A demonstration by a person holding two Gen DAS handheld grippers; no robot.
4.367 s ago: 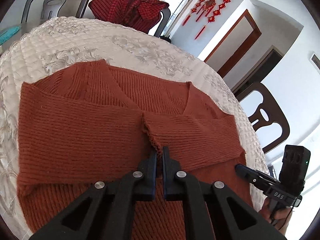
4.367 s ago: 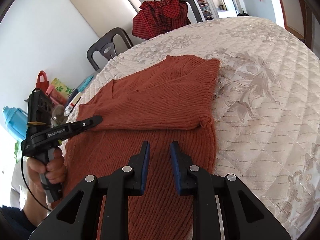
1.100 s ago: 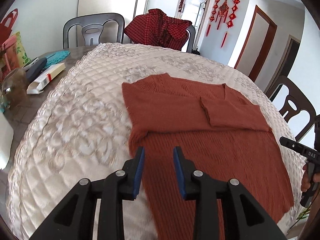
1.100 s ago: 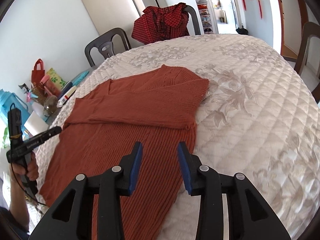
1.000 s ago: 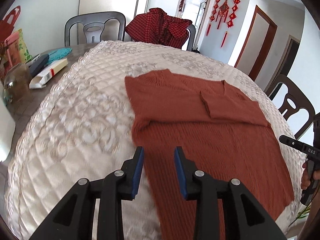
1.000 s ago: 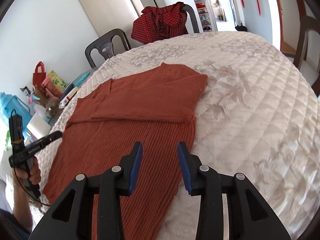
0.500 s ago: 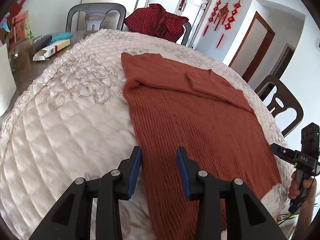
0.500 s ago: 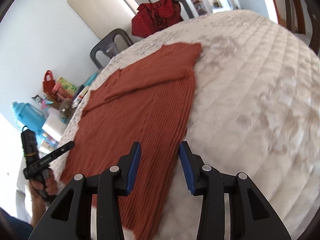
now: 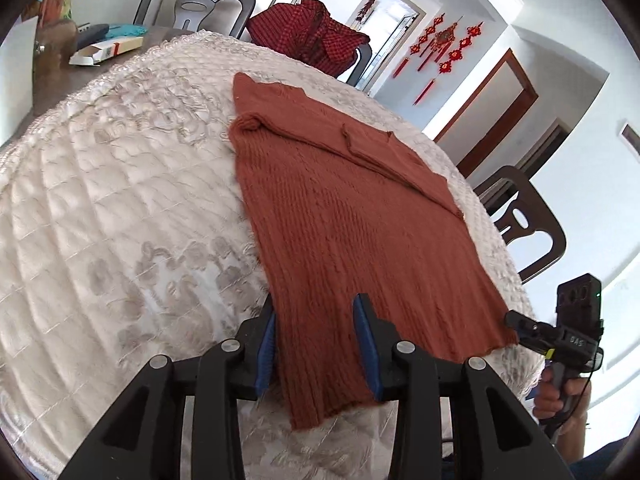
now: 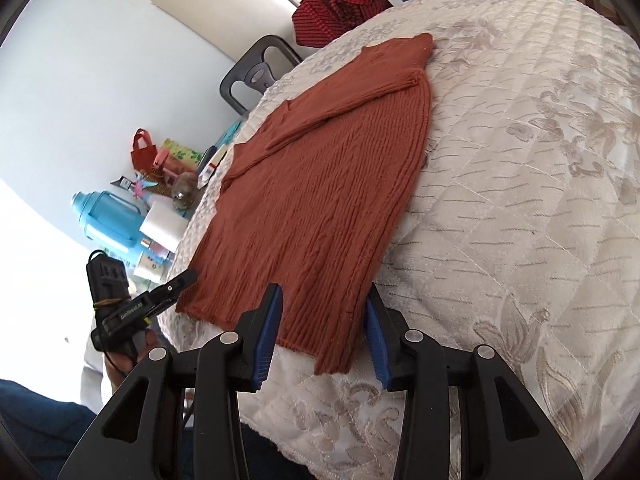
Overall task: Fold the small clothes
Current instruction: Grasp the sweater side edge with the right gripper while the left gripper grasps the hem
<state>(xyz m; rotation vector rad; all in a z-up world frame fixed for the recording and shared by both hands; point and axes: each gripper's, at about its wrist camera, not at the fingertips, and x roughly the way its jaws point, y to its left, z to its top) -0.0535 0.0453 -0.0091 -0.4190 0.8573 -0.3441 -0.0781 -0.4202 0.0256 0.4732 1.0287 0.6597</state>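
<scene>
sweater: a rust-red ribbed knit sweater (image 9: pixel 352 216) lies flat on the quilted cream cover of the table (image 9: pixel 120 208), hem toward the person and neck at the far end, with both sleeves folded across the chest

hem: the lower edge hangs slightly over the near rim of the table, and both hem corners are free

left gripper: the left gripper (image 9: pixel 316 340) sits at the sweater's left hem corner, fingers wide apart with the side edge and corner lying between them; nothing is clamped

right gripper: the right gripper (image 10: pixel 324 330) sits at the right hem corner in the same way, fingers wide, the corner between them but not pinched

step in hand: sleeves look done, so this appears to be the approach for the bottom-to-top fold, each gripper lining up on its own corner

next move: likely needs both sets of fingers to slip a little under the hem and close on the knit at matching spots, then lift and carry the hem evenly toward the shoulders

care: the knit is soft and stretchy, so an uneven pull could skew the fold or drag the tucked sleeves out of place

surroundings: a red checked garment (image 9: pixel 308 36) is draped on a far chair, and a blue flask (image 10: pixel 108 220) with other clutter stands beside the table, well apart from the work
</scene>
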